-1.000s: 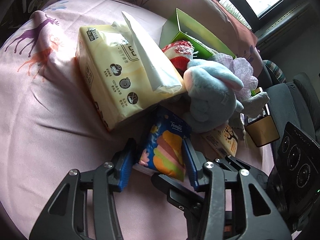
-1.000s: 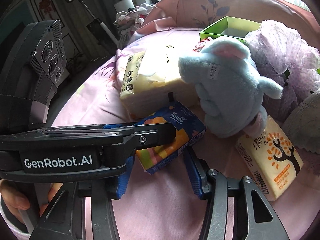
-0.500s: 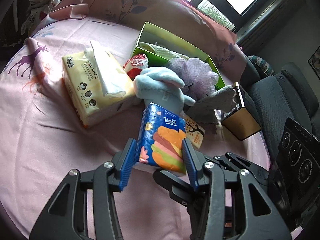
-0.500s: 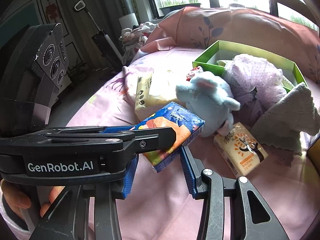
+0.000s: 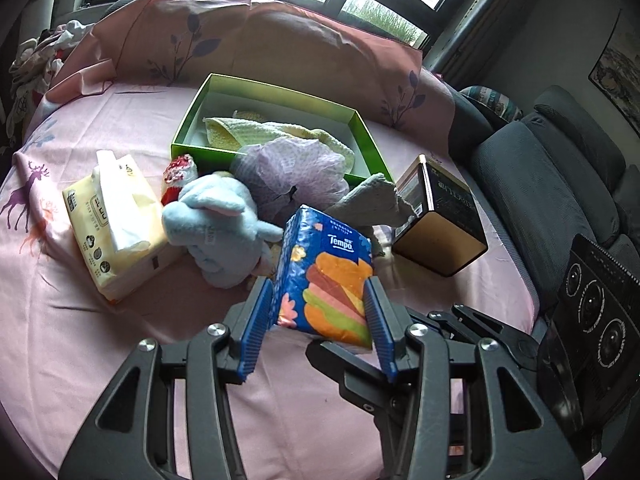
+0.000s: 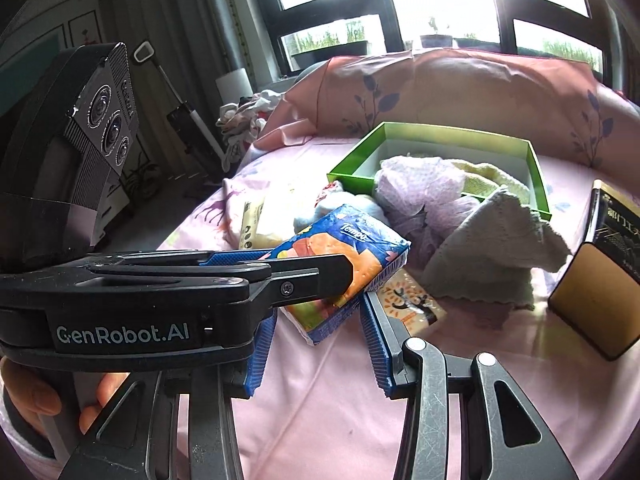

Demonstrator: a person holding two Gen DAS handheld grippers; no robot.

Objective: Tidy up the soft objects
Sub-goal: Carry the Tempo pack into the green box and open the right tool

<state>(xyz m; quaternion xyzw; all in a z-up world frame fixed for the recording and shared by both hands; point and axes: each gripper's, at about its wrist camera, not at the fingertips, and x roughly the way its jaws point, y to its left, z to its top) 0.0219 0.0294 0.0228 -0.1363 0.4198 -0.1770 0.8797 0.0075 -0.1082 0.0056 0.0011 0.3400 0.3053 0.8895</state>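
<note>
Your left tool is clamped on the blue Tempo tissue pack at lower centre, clear of the bed. Your right tool stands apart, empty. The green cardboard box holds only a yellow towel; the blue plush toy and others remain outside.

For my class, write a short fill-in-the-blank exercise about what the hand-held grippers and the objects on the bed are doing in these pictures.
1. The left hand-held gripper is shut on a blue pack of ____ printed with the word Tempo.
2. The yellow towel lies inside the ____ box.
3. The right hand-held gripper holds ____.
4. The plush toy beside the large tissue pack is light ____ in colour.

Missing words: tissues; green; nothing; blue
</note>
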